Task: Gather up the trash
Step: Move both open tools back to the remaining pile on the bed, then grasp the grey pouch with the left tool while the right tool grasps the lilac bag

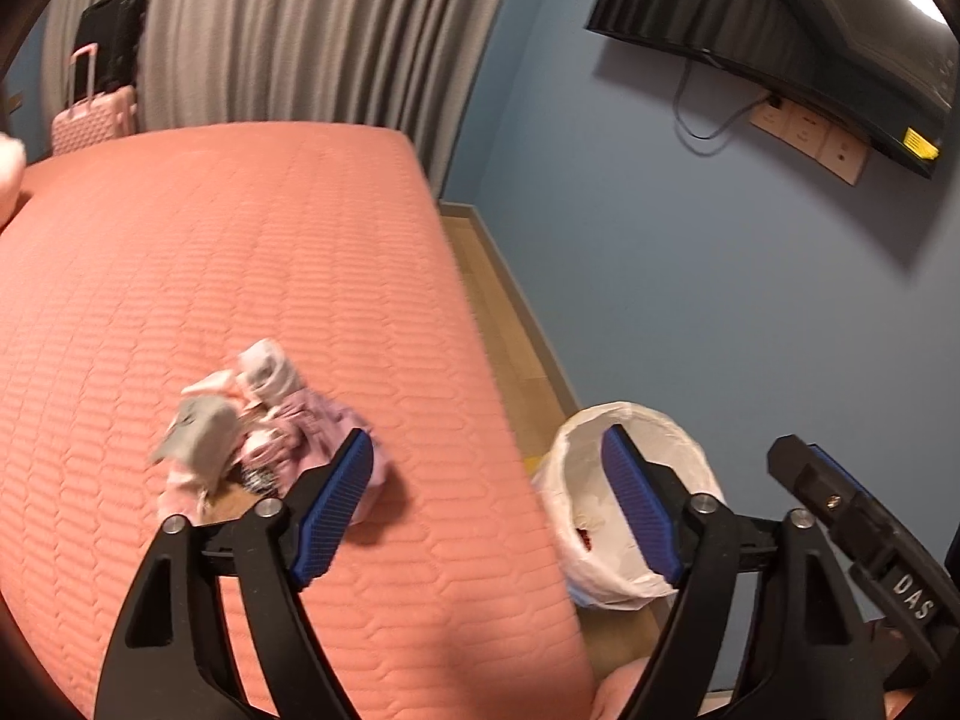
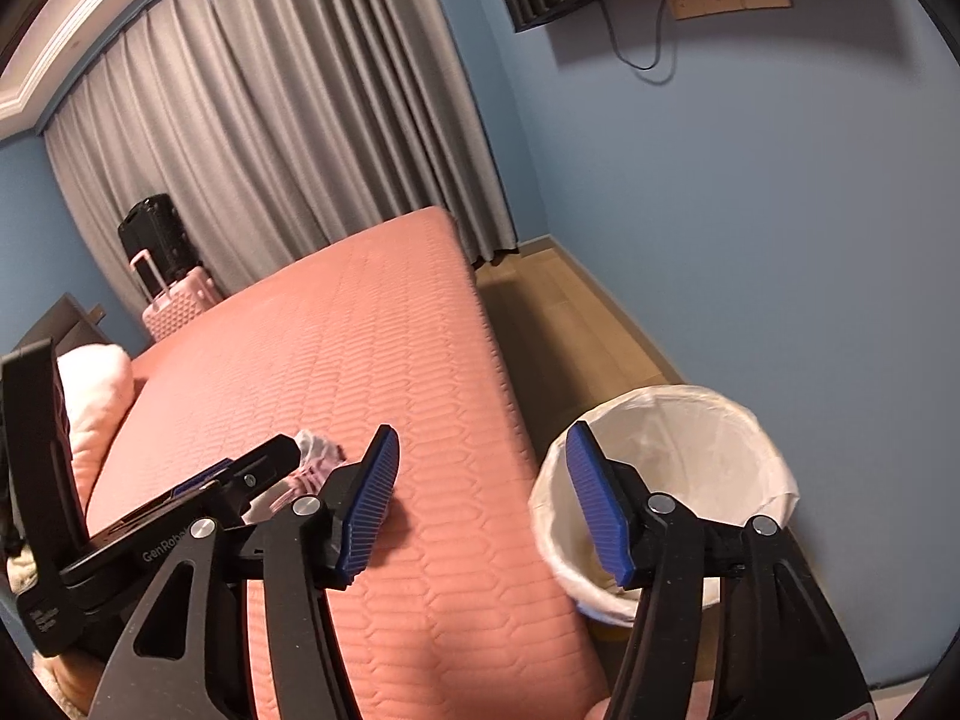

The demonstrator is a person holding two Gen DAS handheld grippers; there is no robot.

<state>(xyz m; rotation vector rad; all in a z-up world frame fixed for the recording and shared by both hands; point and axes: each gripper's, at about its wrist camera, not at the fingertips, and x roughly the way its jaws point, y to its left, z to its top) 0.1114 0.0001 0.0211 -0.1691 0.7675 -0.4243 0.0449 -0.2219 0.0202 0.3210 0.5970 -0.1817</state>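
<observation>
On bed (image 1: 210, 252): trash pile (image 1: 264, 426), possibly wrappers. Left gripper (image 1: 486, 504), right gripper (image 2: 480, 498) both spread, empty. Next: grasp pile, carry to bin (image 2: 690, 420).

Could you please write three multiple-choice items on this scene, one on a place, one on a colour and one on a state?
1. Where does the pile of trash lie?
A. on the floor
B. on the bed
C. in the bin

2. What colour is the liner of the trash bin?
A. white
B. black
C. green

3. How does the left claw stand?
A. shut on a wrapper
B. shut on nothing
C. open and holding nothing

Answers:
1 B, the crumpled scraps rest on the pink quilted cover near its edge.
2 A, a white bag is folded over the rim.
3 C, its blue pads are wide apart with nothing between them.
</observation>
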